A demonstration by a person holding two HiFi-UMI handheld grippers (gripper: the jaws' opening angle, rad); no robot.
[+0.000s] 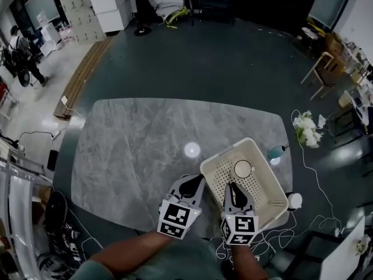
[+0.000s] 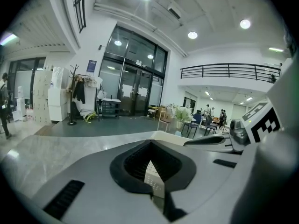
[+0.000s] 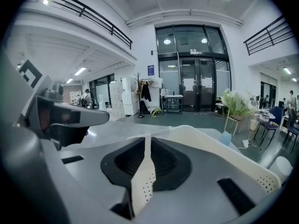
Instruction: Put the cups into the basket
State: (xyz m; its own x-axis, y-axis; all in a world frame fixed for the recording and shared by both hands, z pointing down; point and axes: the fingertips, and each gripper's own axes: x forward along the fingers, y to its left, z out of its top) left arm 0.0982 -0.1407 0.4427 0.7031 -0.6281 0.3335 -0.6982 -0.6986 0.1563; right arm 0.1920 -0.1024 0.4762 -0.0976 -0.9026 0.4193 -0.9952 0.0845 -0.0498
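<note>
A white perforated basket [image 1: 217, 163] stands on the grey marble table [image 1: 134, 150] at its near right. One white cup [image 1: 242, 169] sits upright inside it. My right gripper [image 1: 229, 185] hangs over the basket's near part, jaws together with nothing between them. My left gripper [image 1: 197, 178] is just left of the basket's near corner, also shut and empty. In the left gripper view the left gripper [image 2: 150, 158] points past the basket's rim [image 2: 164, 135]. In the right gripper view the right gripper [image 3: 146, 143] looks along the basket's wall [image 3: 212, 143].
A small light-blue thing [image 1: 274, 152] lies on the table beyond the basket's far right corner, also in the right gripper view [image 3: 225, 138]. A bright ceiling-light reflection [image 1: 192, 150] shows mid-table. A white plug block [image 1: 295, 200] and cables lie on the floor at right.
</note>
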